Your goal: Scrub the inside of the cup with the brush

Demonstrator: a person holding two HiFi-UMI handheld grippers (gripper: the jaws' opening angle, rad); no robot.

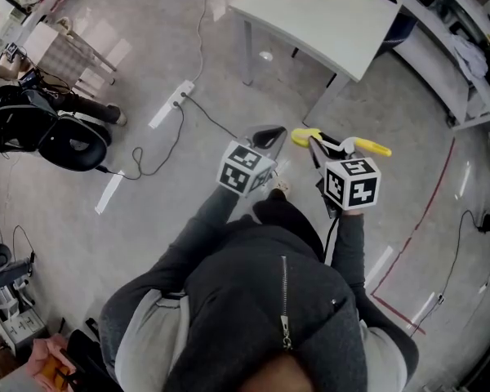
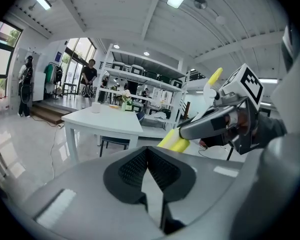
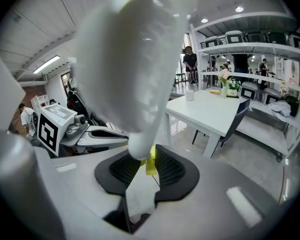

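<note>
**Right gripper** is gripping the brush. Its jaws are pinching a yellow part of the brush between the pads, and the pale body is rising up across the right gripper view. In the head view the brush's yellow ends are projecting to either side of this gripper.

**Left gripper** is holding nothing, with its jaws closed pad to pad.

**Cup** is standing upright on a white table, well ahead of both grippers and apart from the brush.

**Room:** a glossy grey floor is carrying a power strip and trailing cables. Metal shelving is standing behind the table.
</note>
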